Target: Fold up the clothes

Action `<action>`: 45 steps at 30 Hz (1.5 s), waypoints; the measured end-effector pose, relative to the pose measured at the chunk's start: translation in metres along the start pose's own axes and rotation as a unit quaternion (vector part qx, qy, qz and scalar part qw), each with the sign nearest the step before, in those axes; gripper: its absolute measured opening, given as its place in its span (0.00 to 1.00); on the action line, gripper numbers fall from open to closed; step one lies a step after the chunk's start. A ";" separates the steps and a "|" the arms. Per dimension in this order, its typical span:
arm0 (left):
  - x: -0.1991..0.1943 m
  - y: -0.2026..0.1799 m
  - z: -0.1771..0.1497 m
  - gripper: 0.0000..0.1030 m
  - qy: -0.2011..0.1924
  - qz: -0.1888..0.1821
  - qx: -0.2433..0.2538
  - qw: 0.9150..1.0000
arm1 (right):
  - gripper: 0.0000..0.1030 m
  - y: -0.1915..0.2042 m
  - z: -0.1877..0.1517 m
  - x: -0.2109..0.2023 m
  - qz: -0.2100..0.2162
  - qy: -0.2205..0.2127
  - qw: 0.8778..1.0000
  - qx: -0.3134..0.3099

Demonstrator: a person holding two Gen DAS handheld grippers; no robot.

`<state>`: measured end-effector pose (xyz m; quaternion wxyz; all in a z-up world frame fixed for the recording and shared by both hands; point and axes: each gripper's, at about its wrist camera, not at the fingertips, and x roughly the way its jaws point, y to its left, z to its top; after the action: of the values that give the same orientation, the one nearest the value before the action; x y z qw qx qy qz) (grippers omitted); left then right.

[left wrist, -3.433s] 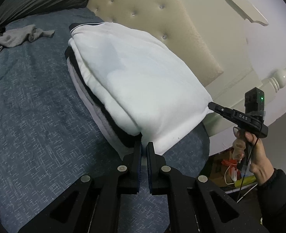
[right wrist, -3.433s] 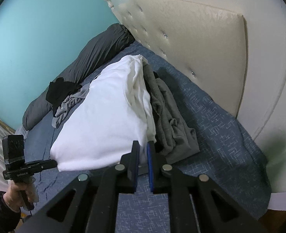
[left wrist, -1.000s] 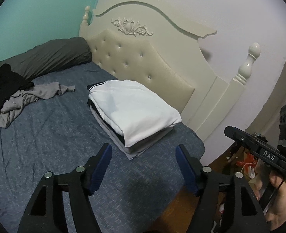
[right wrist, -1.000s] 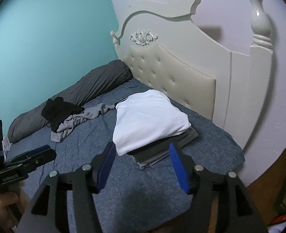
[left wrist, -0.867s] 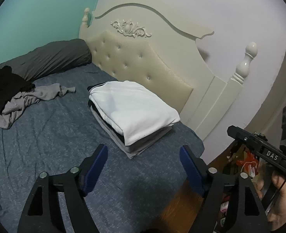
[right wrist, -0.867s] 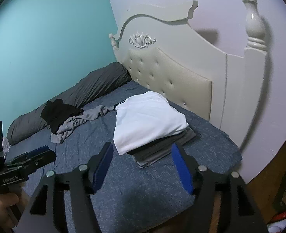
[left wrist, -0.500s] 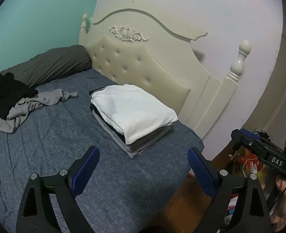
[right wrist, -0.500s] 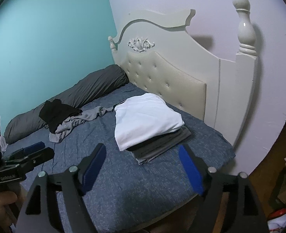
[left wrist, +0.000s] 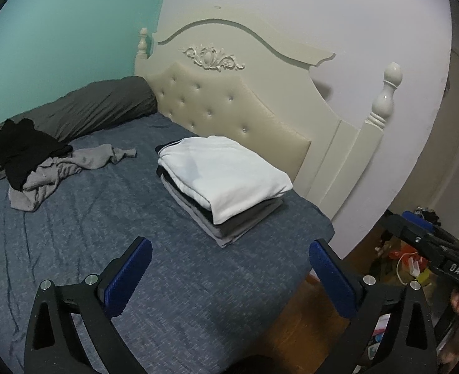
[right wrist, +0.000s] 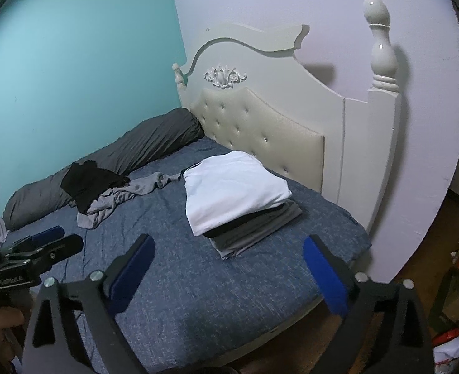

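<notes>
A stack of folded clothes (left wrist: pixel 226 184) (right wrist: pixel 238 199) with a white garment on top and grey and dark ones beneath lies on the blue bed (left wrist: pixel 154 280) (right wrist: pixel 198 299) by the headboard. A loose heap of grey and black clothes (left wrist: pixel 39 165) (right wrist: pixel 104 190) lies farther left. My left gripper (left wrist: pixel 229 271) stands wide open and empty, well back from the stack, over the bed's near edge. My right gripper (right wrist: pixel 227 265) is also wide open, empty, and apart from the stack. Each gripper shows in the other's view, the right gripper (left wrist: pixel 428 249) at the right edge, the left gripper (right wrist: pixel 39 249) at the left edge.
A cream tufted headboard (left wrist: pixel 235 103) (right wrist: pixel 260 124) with a bedpost (left wrist: pixel 382 99) (right wrist: pixel 382 46) backs the bed. A long dark grey bolster (left wrist: pixel 83 109) (right wrist: pixel 120 149) lies along the teal wall. Wooden floor and clutter (left wrist: pixel 404 258) sit right of the bed.
Both grippers let go of the white garment, drew back from the stack and opened wide. Over the last second they kept pulling away and spreading a little more.
</notes>
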<state>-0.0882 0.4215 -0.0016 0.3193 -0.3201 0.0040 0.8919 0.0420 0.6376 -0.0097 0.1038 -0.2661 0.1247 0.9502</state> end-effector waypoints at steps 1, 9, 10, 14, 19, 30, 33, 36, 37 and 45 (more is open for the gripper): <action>-0.002 0.000 -0.001 1.00 -0.001 0.003 0.002 1.000 | 0.95 0.000 -0.001 -0.002 0.000 -0.002 1.000 0.002; -0.015 -0.002 -0.007 1.00 -0.012 0.010 0.013 1.000 | 0.99 0.005 -0.009 -0.016 -0.011 -0.016 1.000 0.002; -0.017 -0.003 -0.008 1.00 -0.014 0.012 0.015 1.000 | 0.99 0.006 -0.010 -0.018 -0.010 -0.017 1.000 0.003; -0.025 -0.008 -0.011 1.00 -0.022 0.015 0.025 0.999 | 1.00 0.009 -0.014 -0.023 -0.007 -0.017 1.000 0.001; -0.034 -0.012 -0.016 1.00 -0.025 0.014 0.028 0.999 | 1.00 0.011 -0.019 -0.026 -0.007 -0.016 1.000 0.000; -0.043 -0.015 -0.021 1.00 -0.026 0.010 0.039 0.999 | 1.00 0.015 -0.025 -0.032 -0.006 -0.020 1.000 -0.003; -0.043 -0.015 -0.023 1.00 -0.023 0.007 0.040 0.999 | 1.00 0.015 -0.025 -0.031 -0.005 -0.019 1.000 -0.002; -0.043 -0.016 -0.024 1.00 -0.021 0.005 0.042 0.999 | 1.00 0.014 -0.025 -0.031 -0.005 -0.019 1.000 -0.002; -0.043 -0.016 -0.025 1.00 -0.021 0.004 0.042 0.999 | 1.00 0.014 -0.025 -0.031 -0.005 -0.018 1.000 -0.002; -0.048 -0.016 -0.026 1.00 -0.032 0.008 0.043 0.999 | 1.00 0.014 -0.027 -0.031 -0.011 -0.020 1.000 -0.007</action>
<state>-0.0360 0.4017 0.0084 0.3259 -0.2773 0.0343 0.9032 0.0770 0.6123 -0.0126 0.1149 -0.2487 0.1133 0.9550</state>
